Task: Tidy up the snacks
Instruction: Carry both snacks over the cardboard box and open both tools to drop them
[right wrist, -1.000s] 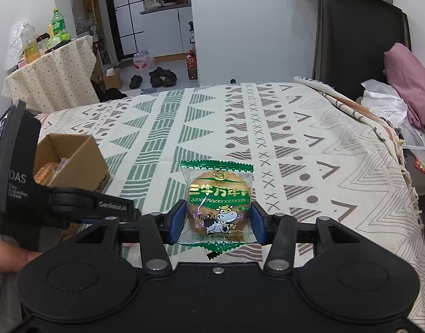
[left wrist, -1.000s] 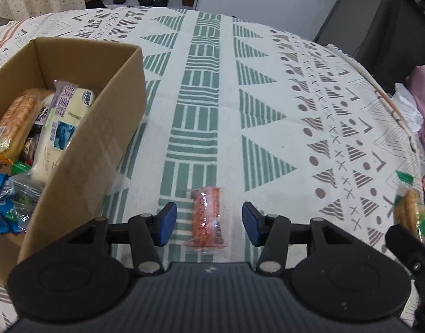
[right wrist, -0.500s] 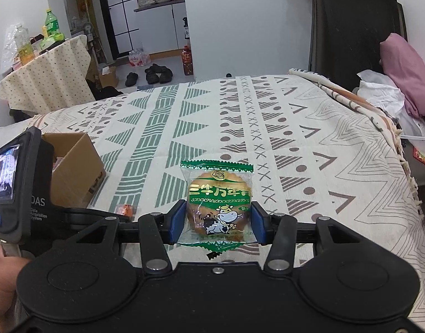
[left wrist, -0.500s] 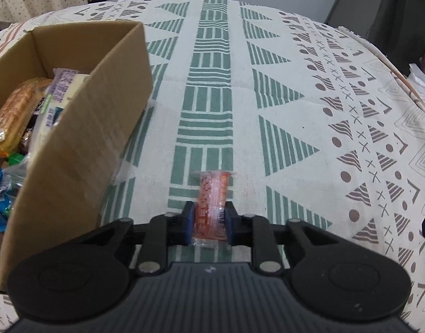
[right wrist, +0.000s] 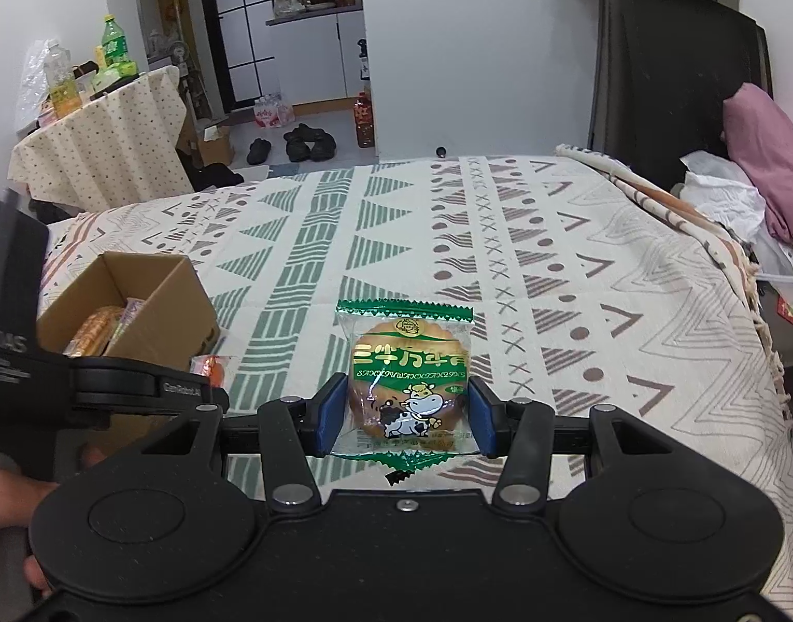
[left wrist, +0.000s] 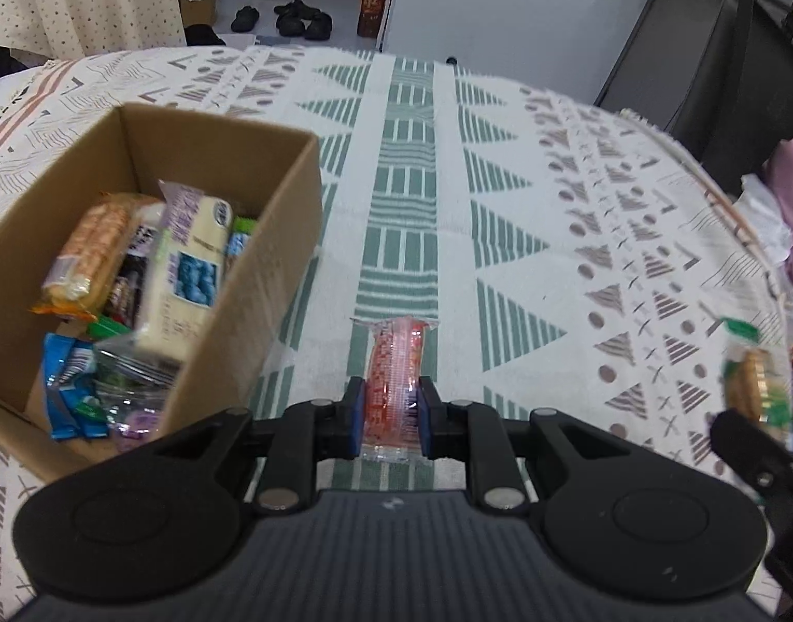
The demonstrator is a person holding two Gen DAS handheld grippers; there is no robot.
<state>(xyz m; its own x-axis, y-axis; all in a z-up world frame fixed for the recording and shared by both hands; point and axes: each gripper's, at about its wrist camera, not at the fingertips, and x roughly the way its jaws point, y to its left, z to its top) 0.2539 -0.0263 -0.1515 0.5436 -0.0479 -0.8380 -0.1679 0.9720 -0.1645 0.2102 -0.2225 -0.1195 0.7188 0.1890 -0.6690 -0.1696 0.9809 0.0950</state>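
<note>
My left gripper (left wrist: 391,414) is shut on a small red snack packet (left wrist: 395,378) and holds it above the patterned cloth, just right of the open cardboard box (left wrist: 251,280). The box holds several wrapped snacks (left wrist: 184,269). My right gripper (right wrist: 404,417) is shut on a round biscuit in a green and clear wrapper (right wrist: 409,389), held above the cloth. In the right wrist view the box (right wrist: 179,300) is at the left, with the left gripper (right wrist: 137,389) and the red packet (right wrist: 212,365) in front of it. The biscuit (left wrist: 754,383) also shows at the right edge of the left wrist view.
The patterned cloth (right wrist: 500,238) covers the whole surface. A black chair (right wrist: 676,78) and pink fabric (right wrist: 769,155) stand at the right. A draped side table with bottles (right wrist: 101,140) and shoes on the floor (right wrist: 298,140) lie beyond.
My left gripper closed on the red packet and lifted it off the cloth, with the box now more in view. My right gripper kept holding the biscuit nearly still.
</note>
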